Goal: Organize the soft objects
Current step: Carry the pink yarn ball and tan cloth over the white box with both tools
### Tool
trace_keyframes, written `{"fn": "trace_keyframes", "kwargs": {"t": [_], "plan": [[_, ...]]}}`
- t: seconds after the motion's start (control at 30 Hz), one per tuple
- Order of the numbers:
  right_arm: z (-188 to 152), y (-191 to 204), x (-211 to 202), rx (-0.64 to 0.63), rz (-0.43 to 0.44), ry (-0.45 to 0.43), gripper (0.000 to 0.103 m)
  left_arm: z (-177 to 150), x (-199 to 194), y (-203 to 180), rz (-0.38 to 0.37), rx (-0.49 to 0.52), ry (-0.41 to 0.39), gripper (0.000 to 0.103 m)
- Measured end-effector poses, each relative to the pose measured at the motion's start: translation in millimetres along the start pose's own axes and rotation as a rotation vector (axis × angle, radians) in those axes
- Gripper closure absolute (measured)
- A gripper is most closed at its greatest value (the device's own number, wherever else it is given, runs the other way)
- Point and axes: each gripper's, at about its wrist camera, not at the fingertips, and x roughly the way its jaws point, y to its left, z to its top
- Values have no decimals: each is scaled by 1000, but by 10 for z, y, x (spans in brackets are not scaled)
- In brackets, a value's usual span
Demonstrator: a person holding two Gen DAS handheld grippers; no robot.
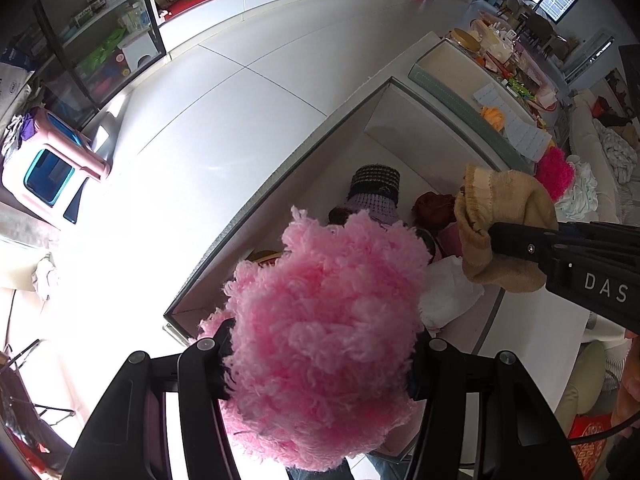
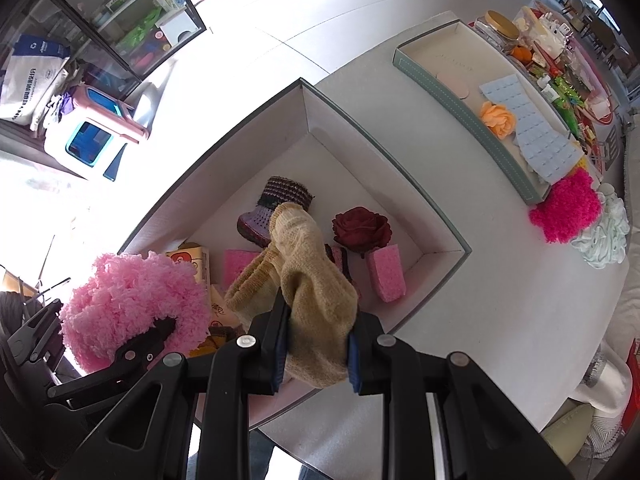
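the fluffy pink ball [image 1: 328, 344] sits clamped in the left gripper [image 1: 320, 364] and the tan sock [image 2: 308, 292], long axis hanging down, pinched in the right gripper [image 2: 316, 360], both directly above the open box [image 2: 400, 160].

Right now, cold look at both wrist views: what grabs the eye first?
The fluffy pink pompom clamped in the left gripper fills the left wrist view. Beside it, the right gripper pinches a tan knit sock, both above the open white box holding a dark red rose.
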Motion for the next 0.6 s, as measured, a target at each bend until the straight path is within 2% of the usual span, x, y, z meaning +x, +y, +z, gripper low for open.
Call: {"fn": "trace_keyframes", "kwargs": {"t": [0.6], "plan": [[85,7,157,-3,-13,34,76,10,160,-59,18,9,38,44]]}}
